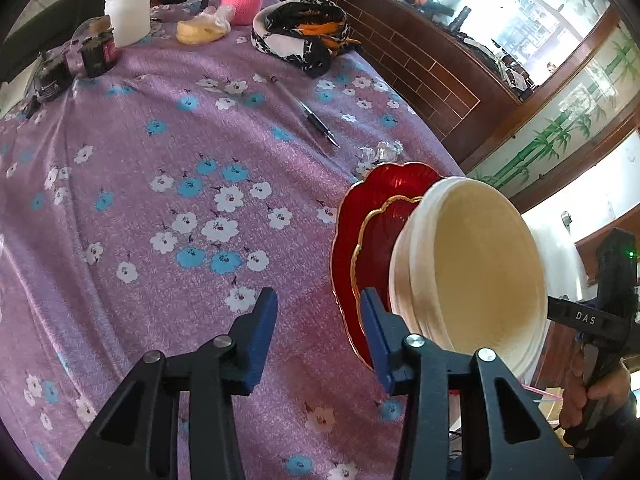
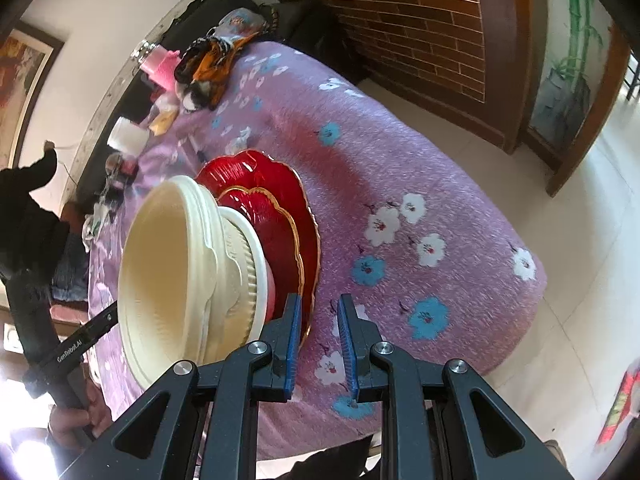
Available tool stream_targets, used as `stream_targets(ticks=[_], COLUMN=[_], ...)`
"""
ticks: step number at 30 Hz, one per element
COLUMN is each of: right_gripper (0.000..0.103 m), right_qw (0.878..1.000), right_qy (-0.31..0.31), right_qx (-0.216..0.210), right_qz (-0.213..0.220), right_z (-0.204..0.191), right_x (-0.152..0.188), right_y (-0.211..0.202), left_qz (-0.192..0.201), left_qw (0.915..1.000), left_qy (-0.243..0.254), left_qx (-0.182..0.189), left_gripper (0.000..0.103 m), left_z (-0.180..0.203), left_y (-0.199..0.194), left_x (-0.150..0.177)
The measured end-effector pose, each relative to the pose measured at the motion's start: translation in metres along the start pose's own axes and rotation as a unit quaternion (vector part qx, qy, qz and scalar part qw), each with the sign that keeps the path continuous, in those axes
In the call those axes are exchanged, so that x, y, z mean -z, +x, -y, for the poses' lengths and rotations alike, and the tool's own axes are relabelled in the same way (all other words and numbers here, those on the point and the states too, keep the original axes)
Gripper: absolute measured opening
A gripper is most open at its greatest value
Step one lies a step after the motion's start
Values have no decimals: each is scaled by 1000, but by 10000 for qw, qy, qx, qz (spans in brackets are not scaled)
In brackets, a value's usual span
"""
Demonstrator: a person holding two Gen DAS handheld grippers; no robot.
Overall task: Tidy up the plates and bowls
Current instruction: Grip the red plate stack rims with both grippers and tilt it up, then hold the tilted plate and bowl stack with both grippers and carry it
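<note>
Left wrist: cream bowl (image 1: 480, 264) atop scalloped red plates (image 1: 360, 216).

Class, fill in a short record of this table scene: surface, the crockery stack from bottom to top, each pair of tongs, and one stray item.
Surface: purple floral tablecloth
Stack, bottom to top: large red scalloped plate, smaller gold-rimmed red plate, white ribbed dish, cream bowls
Left tongs: open, nothing between them, beside the stack
Right tongs: narrowly open, nothing between them, at the stack's edge
Stray item: pen, apart from the stack
</note>
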State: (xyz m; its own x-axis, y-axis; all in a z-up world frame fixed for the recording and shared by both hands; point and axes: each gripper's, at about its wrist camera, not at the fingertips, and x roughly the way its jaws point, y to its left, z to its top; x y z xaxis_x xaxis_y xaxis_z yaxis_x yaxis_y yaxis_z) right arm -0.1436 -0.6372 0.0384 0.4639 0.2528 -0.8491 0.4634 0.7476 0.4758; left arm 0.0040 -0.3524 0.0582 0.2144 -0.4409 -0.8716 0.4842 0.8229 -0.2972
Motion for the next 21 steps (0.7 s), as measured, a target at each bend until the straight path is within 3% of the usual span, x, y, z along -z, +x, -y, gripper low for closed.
stream_targets(ticks=[12,21], right_gripper=[19,17], right_qw=[9998,9991], right_qy=[-129,-349], right_qx=[61,241], right_qz=[-158,-61], right_z=[-1,-10], right_x=[-14,-18], right_y=[23,24], left_qz=[-318,-398], left_qw=[9993,9987], left_qy=[130,229], left_qx=[118,234], left_gripper=[16,12], left_z=[1,2], left_y=[36,49], left_x=[-14,-20])
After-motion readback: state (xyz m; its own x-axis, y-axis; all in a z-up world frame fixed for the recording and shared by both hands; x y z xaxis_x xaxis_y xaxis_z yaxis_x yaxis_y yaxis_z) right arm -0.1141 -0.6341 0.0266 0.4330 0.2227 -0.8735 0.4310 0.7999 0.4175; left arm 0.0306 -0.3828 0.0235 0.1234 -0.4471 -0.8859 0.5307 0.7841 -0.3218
